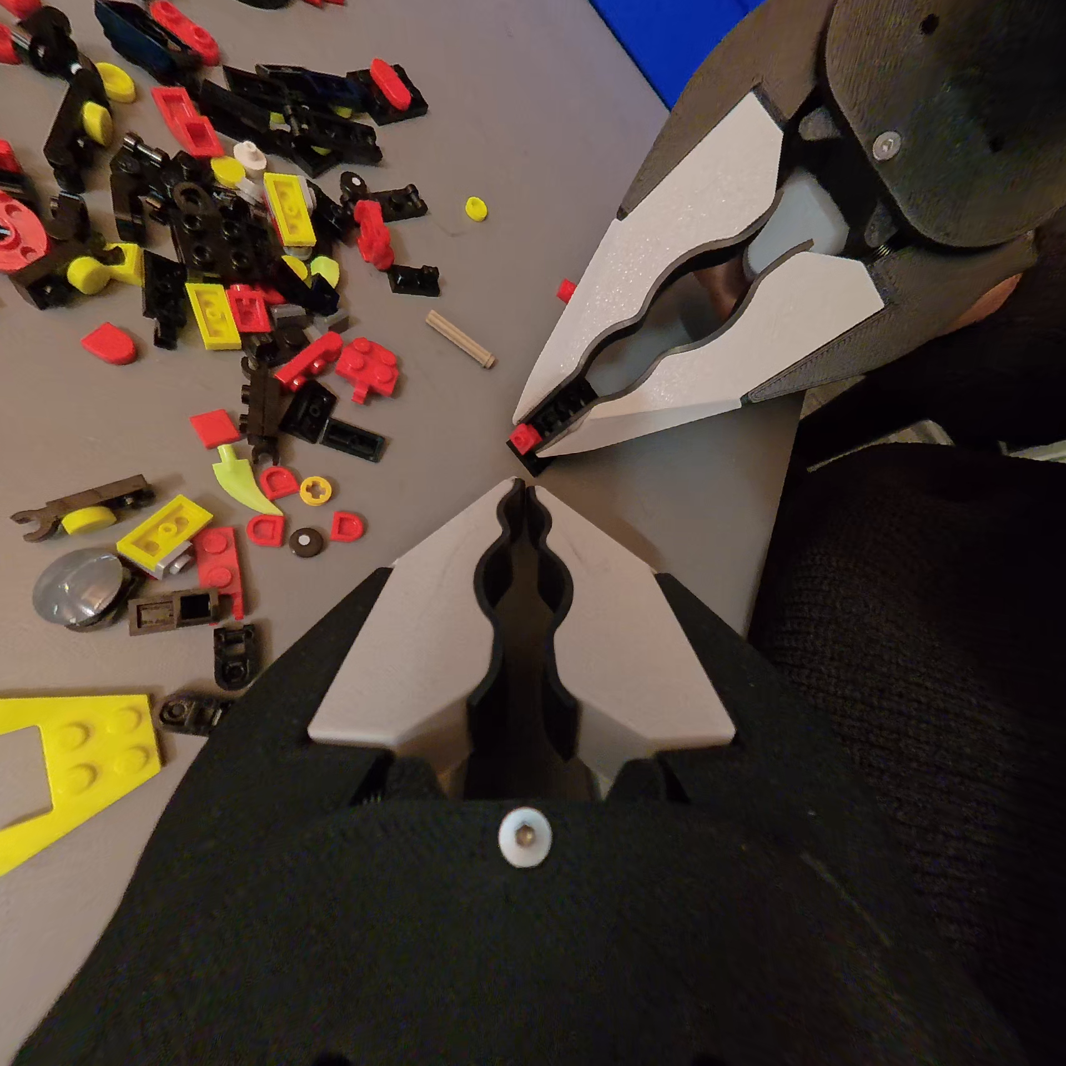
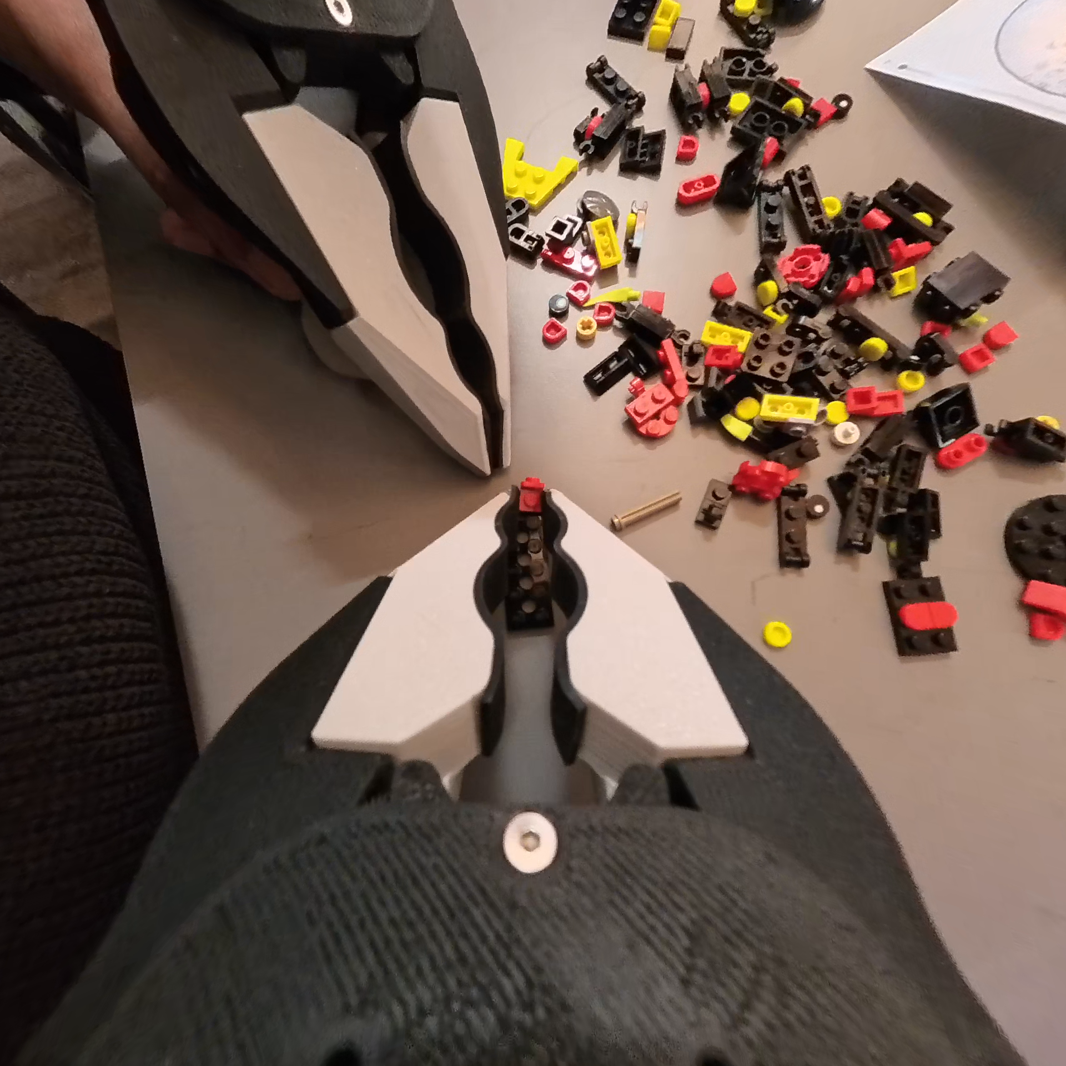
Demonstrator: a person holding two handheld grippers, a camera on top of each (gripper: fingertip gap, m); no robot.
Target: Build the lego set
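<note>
My right gripper (image 2: 530, 490) is shut on a long black studded plate (image 2: 528, 582) that bears a small red piece (image 2: 531, 496) at its front end. The same plate (image 1: 556, 410) and red piece (image 1: 525, 436) show in the left wrist view, between the right gripper's tips (image 1: 533, 435). My left gripper (image 1: 522, 483) is shut and empty, with its tips just short of the red piece. In the right wrist view the left gripper (image 2: 496, 464) comes in from the upper left, its tips close above the red piece. Both hover near the grey table's front edge.
A loose pile of black, red and yellow pieces (image 1: 242, 242) lies on the grey table, also seen at right in the right wrist view (image 2: 807, 346). A tan axle pin (image 1: 460, 338) lies apart. A yellow wedge plate (image 1: 75, 761) is at left. A white paper sheet (image 2: 992, 63) sits at far right. The grippers are tip to tip, or close to it.
</note>
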